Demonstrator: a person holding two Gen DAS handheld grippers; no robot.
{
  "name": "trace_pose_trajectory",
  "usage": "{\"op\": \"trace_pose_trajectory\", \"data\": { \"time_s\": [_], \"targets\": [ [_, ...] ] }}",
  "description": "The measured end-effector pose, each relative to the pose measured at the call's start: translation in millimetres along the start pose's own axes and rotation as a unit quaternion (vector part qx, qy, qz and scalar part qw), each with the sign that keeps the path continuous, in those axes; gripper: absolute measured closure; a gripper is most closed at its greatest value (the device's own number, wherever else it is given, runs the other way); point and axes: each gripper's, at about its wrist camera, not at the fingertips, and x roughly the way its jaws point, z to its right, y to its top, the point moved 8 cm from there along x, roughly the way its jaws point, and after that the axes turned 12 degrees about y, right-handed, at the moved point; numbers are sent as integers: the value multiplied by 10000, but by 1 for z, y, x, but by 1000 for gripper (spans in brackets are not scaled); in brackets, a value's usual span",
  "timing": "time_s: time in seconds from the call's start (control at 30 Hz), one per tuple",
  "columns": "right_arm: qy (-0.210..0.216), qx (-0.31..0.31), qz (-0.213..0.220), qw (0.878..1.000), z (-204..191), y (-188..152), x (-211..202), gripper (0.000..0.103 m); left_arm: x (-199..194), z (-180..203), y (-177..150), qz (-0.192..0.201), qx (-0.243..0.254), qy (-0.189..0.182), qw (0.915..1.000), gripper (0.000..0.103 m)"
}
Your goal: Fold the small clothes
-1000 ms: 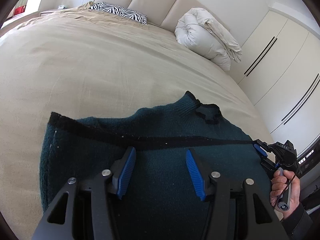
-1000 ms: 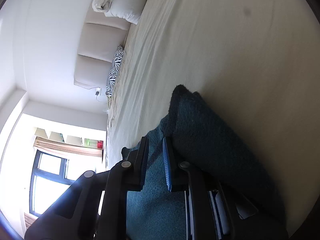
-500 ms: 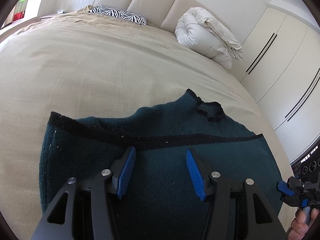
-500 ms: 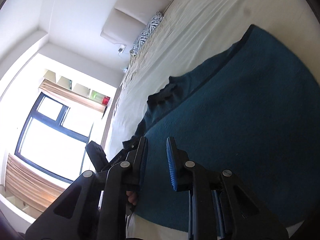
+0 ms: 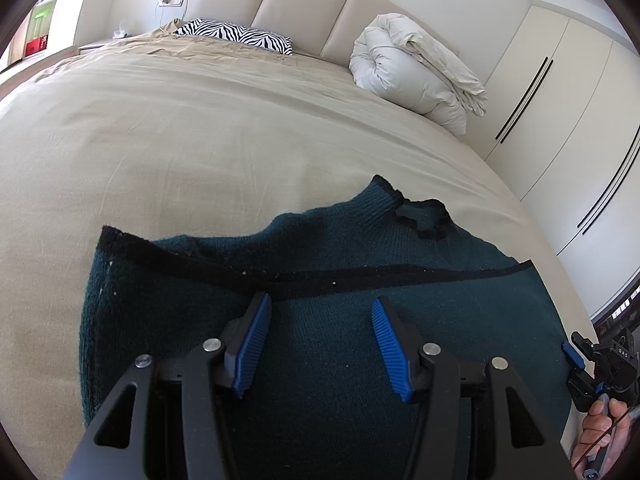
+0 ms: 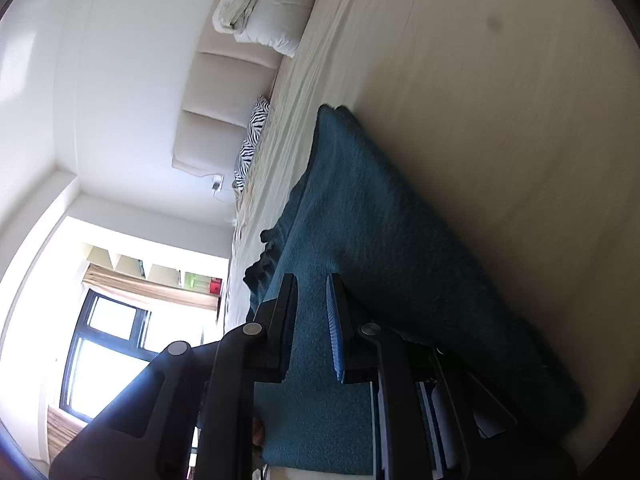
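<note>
Left wrist view: dark green knit sweater (image 5: 320, 312) spread flat near the foot of the beige bedsheet (image 5: 200, 140), collar (image 5: 424, 220) pointing toward the headboard, black-trimmed hem edge (image 5: 360, 276) lying across the body as though one fold is already laid over. Left gripper (image 5: 320, 340) poised above the middle of the knit, blue pads (image 5: 252, 344) spread about halfway with nothing between them, probably placed to pin or smooth the cloth while the other side is worked. Right gripper (image 5: 576, 360) at the sweater's right edge, held by a hand (image 5: 600, 436), tips close to the fabric border; contact hard to judge from here. Rolled white duvet (image 5: 416, 76) and zebra pillow (image 5: 236, 36) well apart, up by the headboard. Right wrist view, camera rolled sideways: right gripper (image 6: 312, 320) low over the sweater (image 6: 380, 240), jaws nearly together and closing, only a narrow gap showing; knit seen through and behind the gap, but no fabric clearly pinched. Likely reaching for the side edge to lift it for the next fold
</note>
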Motion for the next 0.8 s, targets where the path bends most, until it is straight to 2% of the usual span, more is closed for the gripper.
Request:
{"op": "trace_pose_trajectory", "data": {
  "time_s": [0.1, 0.23, 0.3, 0.33, 0.37, 0.43, 0.5, 0.63, 0.7, 0.8],
  "targets": [
    [-383, -318, 217, 9985, -6, 11, -28, 86, 0, 0, 0, 0, 2, 3, 10000, 47],
    [-505, -778, -69, 9957, -27, -5, -30, 84, 0, 1, 0, 10, 39, 56, 10000, 47],
    [-527, -1120, -284, 9919, -43, -14, -37, 79, 0, 2, 0, 11, 50, 70, 10000, 47],
    [-552, -1281, -421, 9893, -51, -21, -35, 69, 0, 2, 0, 11, 47, 67, 10000, 47],
    [-564, -1431, -559, 9865, -59, -31, -30, 48, 0, 2, 0, 11, 47, 67, 10000, 47],
    [-459, -1720, -797, 9808, -75, -49, -11, 35, 0, 2, 0, 10, 50, 71, 10000, 47],
    [-361, -1912, -1194, 9736, -84, -70, 12, 35, -1, 2, 1, -18, 44, 77, 10000, 47],
    [-265, -1685, -1869, 9675, -83, -109, 41, 35, -23, 4, 3, -215, -59, 345, 9992, 49],
    [-93, -1642, -1983, 9663, -85, -123, 45, 35, -49, 16, 0, -195, -134, 79, 9997, 49],
    [161, -1328, -2122, 9680, -85, -139, 49, 35, -85, 41, -24, -164, 67, -247, 9995, 48]
  ]
}}
